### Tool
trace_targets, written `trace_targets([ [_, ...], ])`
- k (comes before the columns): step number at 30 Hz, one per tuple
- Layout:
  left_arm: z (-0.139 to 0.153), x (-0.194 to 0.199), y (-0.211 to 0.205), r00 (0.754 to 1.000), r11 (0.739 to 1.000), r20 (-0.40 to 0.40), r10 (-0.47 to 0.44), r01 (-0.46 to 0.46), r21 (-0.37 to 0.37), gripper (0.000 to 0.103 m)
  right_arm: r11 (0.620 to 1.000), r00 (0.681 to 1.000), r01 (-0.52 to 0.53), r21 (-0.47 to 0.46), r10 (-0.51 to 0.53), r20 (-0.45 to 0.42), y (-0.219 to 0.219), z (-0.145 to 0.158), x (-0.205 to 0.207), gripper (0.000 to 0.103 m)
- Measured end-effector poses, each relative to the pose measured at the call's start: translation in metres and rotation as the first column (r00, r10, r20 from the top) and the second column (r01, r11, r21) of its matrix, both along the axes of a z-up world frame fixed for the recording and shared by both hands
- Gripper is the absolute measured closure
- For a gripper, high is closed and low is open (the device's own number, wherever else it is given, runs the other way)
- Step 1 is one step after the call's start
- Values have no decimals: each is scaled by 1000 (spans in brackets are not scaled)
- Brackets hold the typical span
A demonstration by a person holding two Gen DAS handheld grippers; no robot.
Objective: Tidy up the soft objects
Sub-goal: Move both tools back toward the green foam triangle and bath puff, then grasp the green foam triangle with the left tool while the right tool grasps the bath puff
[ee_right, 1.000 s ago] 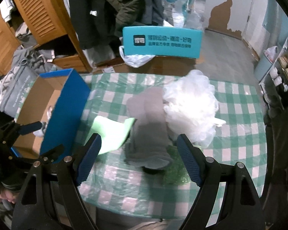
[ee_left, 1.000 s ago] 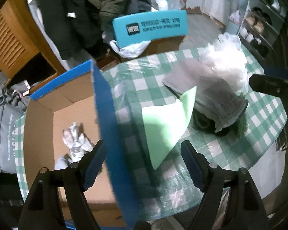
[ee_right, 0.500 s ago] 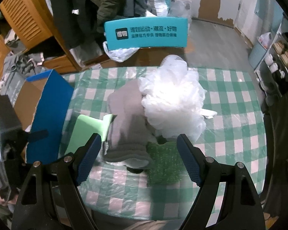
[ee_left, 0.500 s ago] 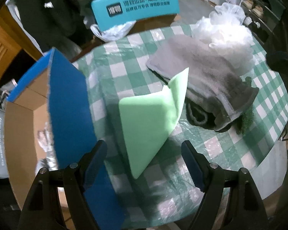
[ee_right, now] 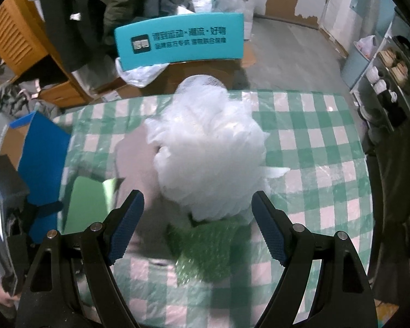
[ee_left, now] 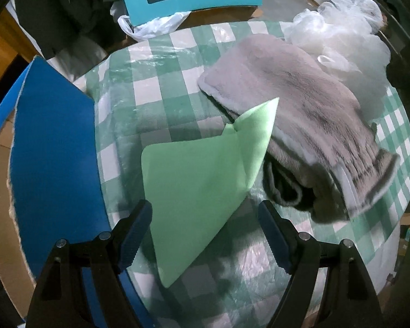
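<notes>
A light green folded cloth [ee_left: 199,180] lies on the checked table, its near corner between my open left gripper's [ee_left: 205,227] fingers. A grey fuzzy towel [ee_left: 300,125] lies right of it, over a dark sock [ee_left: 284,188]. A white mesh bath pouf [ee_right: 207,158] sits on the towel, just beyond my open right gripper [ee_right: 196,224]. A green scrubber [ee_right: 205,248] lies between the right fingers. The pouf also shows in the left wrist view [ee_left: 350,41], the green cloth in the right wrist view [ee_right: 87,205].
A blue-edged cardboard box [ee_left: 52,158] stands at the table's left, its flap upright beside the green cloth. A teal sign [ee_right: 180,41] and a white plastic bag [ee_left: 155,26] are behind the table. Shelves [ee_right: 391,82] stand far right. Coats hang at the back.
My left gripper has moved right from over the box toward the green cloth. My right gripper has moved forward and right, closer to the pouf and the scrubber.
</notes>
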State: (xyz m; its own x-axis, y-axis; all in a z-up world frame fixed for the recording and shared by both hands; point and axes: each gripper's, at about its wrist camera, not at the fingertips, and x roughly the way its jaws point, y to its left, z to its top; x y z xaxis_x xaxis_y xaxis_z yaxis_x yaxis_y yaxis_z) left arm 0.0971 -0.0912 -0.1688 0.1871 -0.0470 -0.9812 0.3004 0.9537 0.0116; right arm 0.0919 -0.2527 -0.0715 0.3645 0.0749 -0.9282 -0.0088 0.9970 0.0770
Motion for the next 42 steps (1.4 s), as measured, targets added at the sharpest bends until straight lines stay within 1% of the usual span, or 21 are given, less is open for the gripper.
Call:
trace_targets([
  [6,-10,10,-3,1000,1000,-17,8,-8,11,22,1000,1000,18,-13,-18,-21,-6,-18,21,22],
  [10,-18,17,-1,999,1000,-40,22,-22,5,22,1000,998,24,-9,-25,-66,-7,-38,31,22],
  [13,-25,21,-1,998,1000,-53,26,-26,16,21,1000,995,22,9,-21,-100,-5,-52,36,22],
  [14,-26,22,-2,999,1000,-49,20,-19,13,16,1000,994,15,7,-14,-108,-3,-56,38,22],
  [15,-27,24,-4,999,1000,-43,13,-12,15,15,1000,994,11,2,-11,-111,-1,-59,39,22],
  [18,-30,24,-9,1000,999,-26,-7,8,45,14,1000,993,3,-5,-3,-116,2,-63,43,22],
  [21,-32,23,-17,999,997,-13,-32,33,73,10,1000,992,4,-13,-5,-129,2,-69,46,22],
  [26,-38,19,-29,997,988,29,-77,72,139,10,1000,989,9,-5,-10,-147,-2,-80,46,22],
  [28,-39,15,-27,996,988,45,-75,68,138,12,1000,989,1,-11,-3,-148,-2,-82,44,27],
  [30,-35,10,-24,996,989,62,-70,61,136,20,999,990,-18,-27,14,-142,1,-82,41,36],
  [32,-31,9,-20,995,990,78,-63,52,133,34,998,991,-32,-47,26,-132,5,-80,38,42],
  [33,-29,9,-19,995,990,84,-59,48,131,38,998,991,-37,-53,30,-127,6,-79,37,46],
  [34,-26,8,-16,994,991,90,-56,44,130,48,998,992,-38,-56,31,-121,7,-77,35,48],
  [35,-23,5,-15,994,991,97,-53,41,126,64,998,994,-33,-55,27,-110,7,-74,33,52],
  [37,-19,1,-11,995,995,88,-46,38,94,85,999,996,-24,-49,19,-87,6,-68,31,56],
  [38,-19,4,-8,996,997,76,-37,32,67,91,999,997,-20,-46,17,-70,6,-65,29,59],
  [40,-19,5,-2,998,1000,54,-14,13,23,95,999,999,-13,-46,11,-40,6,-57,26,62],
  [42,-17,3,3,999,1000,41,-3,3,-3,96,999,1000,-9,-41,8,-18,6,-50,22,66],
])
